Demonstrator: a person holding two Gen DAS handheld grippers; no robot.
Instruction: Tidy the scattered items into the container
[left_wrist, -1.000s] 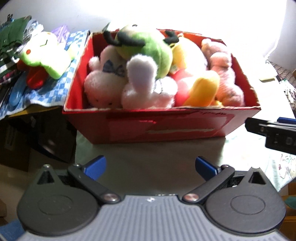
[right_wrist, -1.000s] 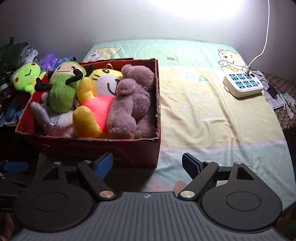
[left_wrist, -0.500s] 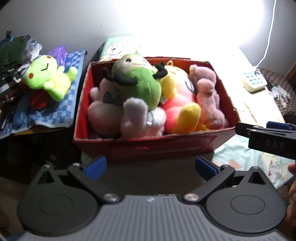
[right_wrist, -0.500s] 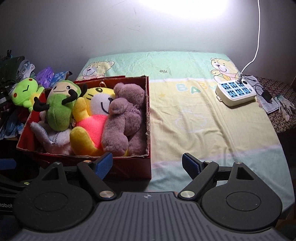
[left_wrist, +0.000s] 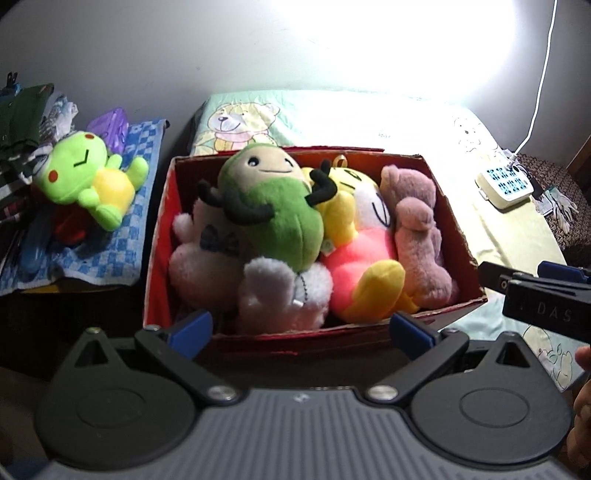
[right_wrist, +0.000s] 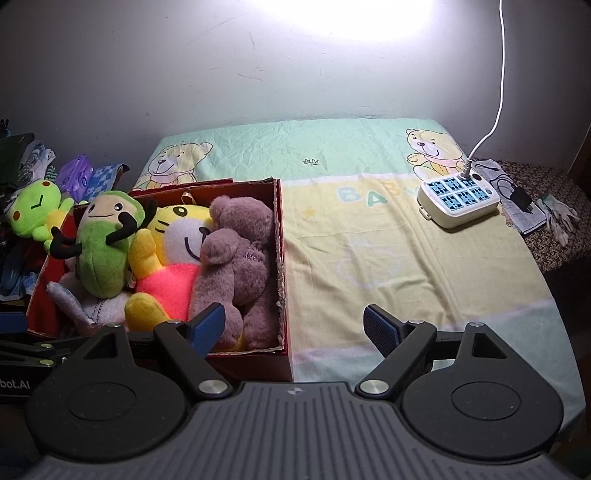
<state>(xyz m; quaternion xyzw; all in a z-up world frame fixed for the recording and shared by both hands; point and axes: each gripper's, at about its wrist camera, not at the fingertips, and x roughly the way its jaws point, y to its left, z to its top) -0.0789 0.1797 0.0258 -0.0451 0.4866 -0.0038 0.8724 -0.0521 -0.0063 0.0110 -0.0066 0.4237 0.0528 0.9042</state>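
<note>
My left gripper (left_wrist: 299, 330) is spread wide and holds nothing; my right gripper (right_wrist: 294, 325) is likewise spread wide and empty. Both sit just short of the near wall of the red box (left_wrist: 159, 258), which stands at the left edge of the bed sheet (right_wrist: 388, 258). The box contains four soft toys packed closely: a white plush (left_wrist: 207, 254) at the left, a green plush (left_wrist: 284, 218) lying on top of it, a yellow-and-pink tiger (left_wrist: 362, 266) in the middle, and a brown bear (left_wrist: 417, 229) against the right wall. The sheet beside the box carries no toys; only a power strip (right_wrist: 458, 201) with its white cable (right_wrist: 495, 110) rests at the far right corner. My judgement: the task is nearly complete or complete. One lime-green frog plush (left_wrist: 88, 181) lies outside the box on a blue checked cloth (left_wrist: 122, 254) to the left; whether it counts as a scattered item I cannot tell. Limits of view: the floor of the box is hidden under the toys, the pile of clothing at the far left is dark and indistinct, the far wall is washed out by lamp glare, and the near bed edge is blocked by my own gripper bodies.
</note>
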